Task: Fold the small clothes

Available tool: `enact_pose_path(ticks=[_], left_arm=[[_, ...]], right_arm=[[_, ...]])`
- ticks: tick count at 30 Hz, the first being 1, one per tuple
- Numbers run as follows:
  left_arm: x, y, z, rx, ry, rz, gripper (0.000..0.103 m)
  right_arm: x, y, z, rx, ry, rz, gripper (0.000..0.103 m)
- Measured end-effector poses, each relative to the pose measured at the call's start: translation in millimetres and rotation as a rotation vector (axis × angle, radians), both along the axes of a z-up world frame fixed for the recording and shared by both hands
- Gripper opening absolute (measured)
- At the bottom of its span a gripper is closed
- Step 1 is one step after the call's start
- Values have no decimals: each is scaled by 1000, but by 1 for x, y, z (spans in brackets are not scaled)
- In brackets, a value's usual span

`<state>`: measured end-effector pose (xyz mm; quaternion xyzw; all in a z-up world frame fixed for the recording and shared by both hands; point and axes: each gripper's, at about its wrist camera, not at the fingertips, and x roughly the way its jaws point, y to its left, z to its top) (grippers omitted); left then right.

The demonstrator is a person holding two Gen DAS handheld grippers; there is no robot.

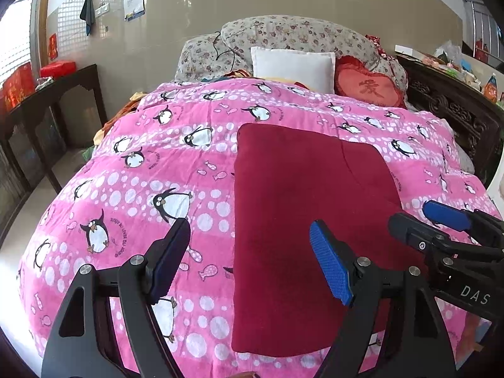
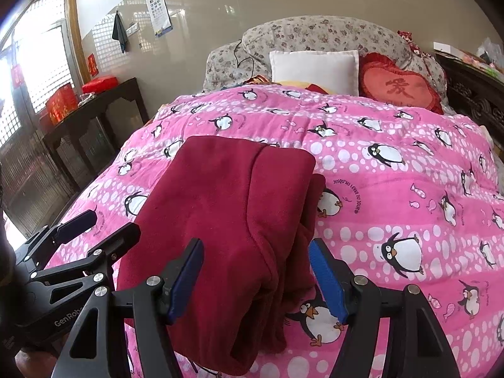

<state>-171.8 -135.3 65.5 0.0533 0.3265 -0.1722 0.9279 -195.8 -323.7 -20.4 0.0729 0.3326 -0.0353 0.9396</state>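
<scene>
1. The dark red garment [image 1: 308,226] lies folded on the bed's pink quilt [image 1: 132,170], centre-right of frame, long axis running away.
2. Left hand-held gripper [image 1: 250,258] hangs agape and empty at its left edge.
3. Right hand-held gripper [image 2: 256,275], also wide and empty, straddles its near right edge.

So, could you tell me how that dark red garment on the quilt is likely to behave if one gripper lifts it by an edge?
The dark red garment looks like soft fleece, so it would probably droop. Its folded layers, visible along its right side, may slide apart. On the plush pink quilt it would likely drag and bunch rather than glide if pushed.
</scene>
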Motion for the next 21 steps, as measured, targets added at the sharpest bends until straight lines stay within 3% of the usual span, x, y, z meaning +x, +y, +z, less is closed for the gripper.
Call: enact_pose_path(ticks=[21], left_arm=[[1,-3,-4,12,8,-3,79]], right_arm=[[1,5,-4,23,8,12,67]])
